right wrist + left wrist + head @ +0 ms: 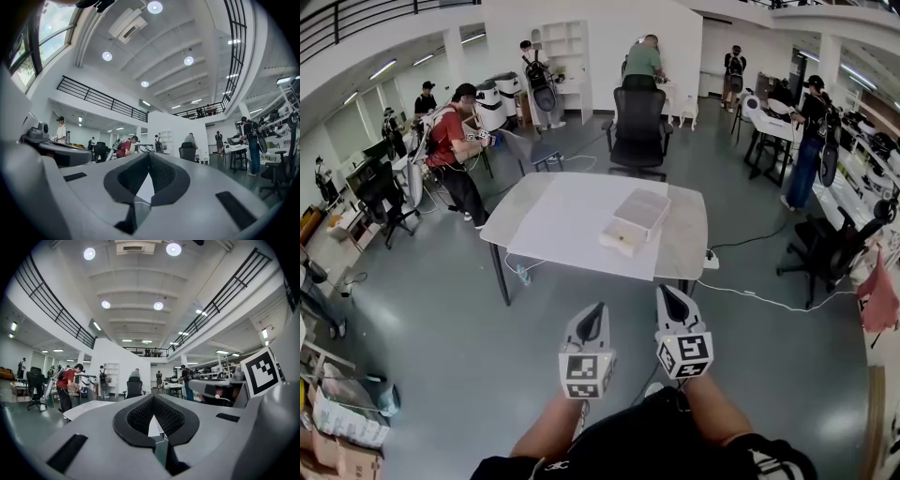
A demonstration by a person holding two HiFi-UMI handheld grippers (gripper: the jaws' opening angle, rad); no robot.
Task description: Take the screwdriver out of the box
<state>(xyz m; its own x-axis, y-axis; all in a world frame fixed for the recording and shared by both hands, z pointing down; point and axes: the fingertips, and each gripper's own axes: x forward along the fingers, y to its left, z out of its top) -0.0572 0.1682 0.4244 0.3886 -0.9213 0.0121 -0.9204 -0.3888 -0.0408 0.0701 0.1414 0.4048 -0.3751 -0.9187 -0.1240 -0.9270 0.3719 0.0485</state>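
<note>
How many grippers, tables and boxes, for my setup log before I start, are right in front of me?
Grippers: 2, the left gripper and the right gripper
Table: 1, the table
Box: 1, the white box, seemingly in two stacked parts
Total: 4

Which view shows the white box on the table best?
The head view: the white box lies in full view on the table. The left gripper view catches only the table's edge, with no box. The right gripper view shows no box that I can make out.
</note>
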